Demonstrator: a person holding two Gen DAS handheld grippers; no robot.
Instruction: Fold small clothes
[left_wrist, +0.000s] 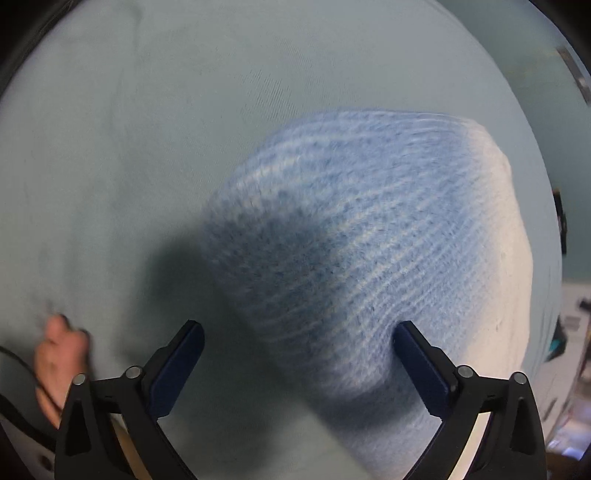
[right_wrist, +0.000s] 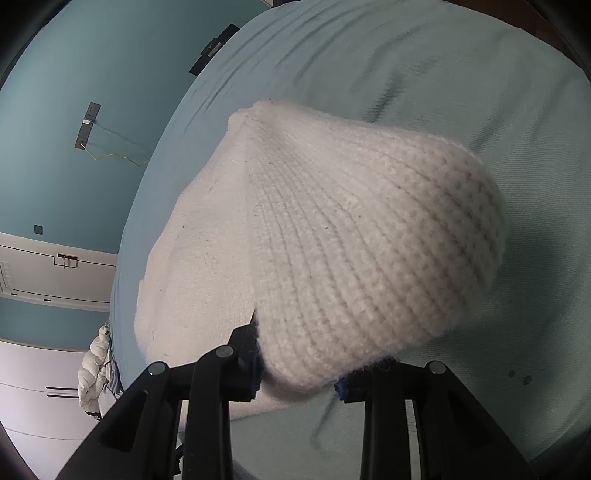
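Observation:
A ribbed knit hat (left_wrist: 354, 236), blue fading to white along its right side, lies on a pale green sheet (left_wrist: 129, 147). My left gripper (left_wrist: 298, 325) hangs over the hat's near edge and is open. Its right finger (left_wrist: 417, 354) is against the knit, and its left finger (left_wrist: 184, 350) is over bare sheet in shadow. In the right wrist view the hat (right_wrist: 351, 240) shows as a raised white fold. My right gripper (right_wrist: 301, 369) is shut on the fold's near edge, with knit bulging between the pads.
The sheet (right_wrist: 461, 74) covers a wide, soft surface whose edge (right_wrist: 125, 240) drops to a teal floor on the left. White furniture (right_wrist: 44, 273) and a crumpled white bundle (right_wrist: 96, 365) lie beyond that edge. A person's hand (left_wrist: 59, 354) rests on the sheet beside my left gripper.

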